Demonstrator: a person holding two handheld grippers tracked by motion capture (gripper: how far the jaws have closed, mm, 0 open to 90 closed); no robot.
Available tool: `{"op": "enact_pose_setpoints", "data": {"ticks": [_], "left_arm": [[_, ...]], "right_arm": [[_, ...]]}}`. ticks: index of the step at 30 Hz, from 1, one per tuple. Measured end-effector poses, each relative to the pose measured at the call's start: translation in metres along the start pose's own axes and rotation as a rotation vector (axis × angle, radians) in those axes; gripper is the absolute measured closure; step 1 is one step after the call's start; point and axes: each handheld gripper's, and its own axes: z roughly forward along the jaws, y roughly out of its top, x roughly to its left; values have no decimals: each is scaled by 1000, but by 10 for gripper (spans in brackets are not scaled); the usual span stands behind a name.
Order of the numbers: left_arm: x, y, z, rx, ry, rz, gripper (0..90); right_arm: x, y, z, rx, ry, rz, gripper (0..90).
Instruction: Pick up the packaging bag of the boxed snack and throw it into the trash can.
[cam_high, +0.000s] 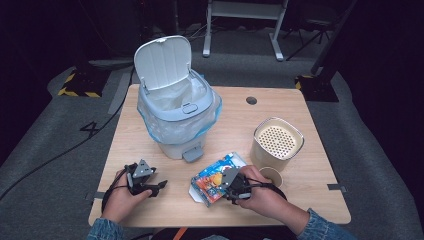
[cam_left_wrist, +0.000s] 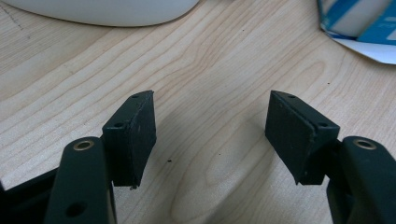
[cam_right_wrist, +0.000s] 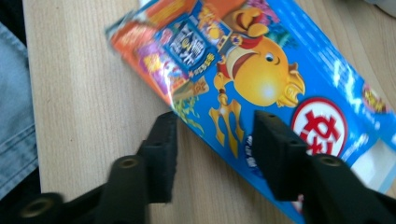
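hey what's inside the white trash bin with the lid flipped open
The white bin holds a pale plastic liner bag, its blue-tinted edge folded over the rim. No rubbish shows in the upper part; the bottom is hidden by the bin's front wall.

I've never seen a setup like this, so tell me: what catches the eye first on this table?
Probably the bright snack bag with its cartoon goldfish, lying at the table's near edge, where the right hand-held gripper straddles its edge with the jaws apart. Behind it, at the back left, stands a white bin with its lid up and a liner inside. To the right is a beige perforated-top box.
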Motion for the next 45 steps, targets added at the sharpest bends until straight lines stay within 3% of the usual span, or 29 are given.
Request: {"op": "enact_pose_setpoints", "data": {"ticks": [2, 3, 8, 15, 18, 27, 33, 38, 45], "left_arm": [[0, 0, 0, 0, 0, 0, 340], [0, 0, 0, 0, 0, 0, 340], [0, 0, 0, 0, 0, 1, 340], [0, 0, 0, 0, 1, 0, 340], [0, 0, 0, -1, 0, -4, 340], [0, 0, 0, -1, 1, -1, 340], [0, 0, 0, -1, 0, -4, 340], [0, 0, 0, 0, 1, -2, 340], [0, 0, 0, 0, 1, 0, 340]], "right_arm": [[0, 0, 0, 3, 3, -13, 587], [0, 2, 0, 9, 11, -47, 661], [2, 6, -1, 15, 10, -141, 765], [3, 11, -8, -43, 11, -201, 869], [2, 11, -13, -60, 20, -190, 880], [-13, 8, -44, -222, 48, -67, 899], [-21, 3, -56, -302, 74, 2, 900], [-27, 0, -65, -372, 117, 48, 900], [-39, -8, -79, -513, 177, 113, 900]]}}
